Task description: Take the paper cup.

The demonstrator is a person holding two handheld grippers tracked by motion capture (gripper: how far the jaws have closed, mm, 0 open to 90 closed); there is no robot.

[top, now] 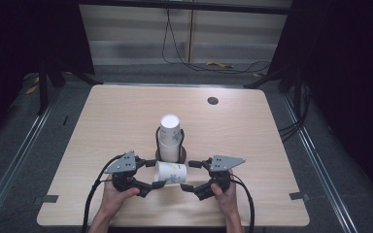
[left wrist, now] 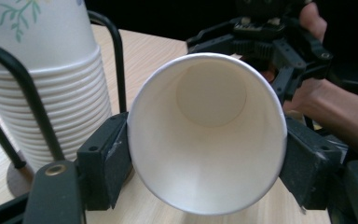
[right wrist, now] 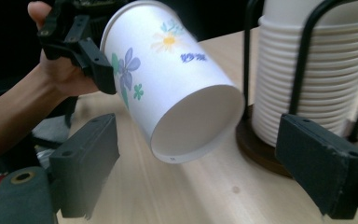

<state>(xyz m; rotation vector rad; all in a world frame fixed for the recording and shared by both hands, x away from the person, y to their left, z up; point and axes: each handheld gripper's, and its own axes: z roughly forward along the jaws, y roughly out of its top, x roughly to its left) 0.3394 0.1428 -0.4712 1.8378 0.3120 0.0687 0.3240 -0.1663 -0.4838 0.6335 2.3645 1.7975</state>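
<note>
Lower centre of the high view: white flower-printed paper cup (top: 171,172) lying sideways, clamped at its rim by left gripper (top: 154,174). Right gripper (top: 188,175) spread wide, holding nothing. Just behind, stack of white paper cups (top: 170,138) in black wire holder (top: 181,137).

Light wooden table (top: 126,111) set on grey floor (top: 24,145), small dark round hole (top: 212,100) seen near far right corner. Black curtains (top: 29,34) hung at both sides. Pale wall panels (top: 136,34) lit behind. Black cables (top: 175,43) trailed across floor beyond table.
</note>
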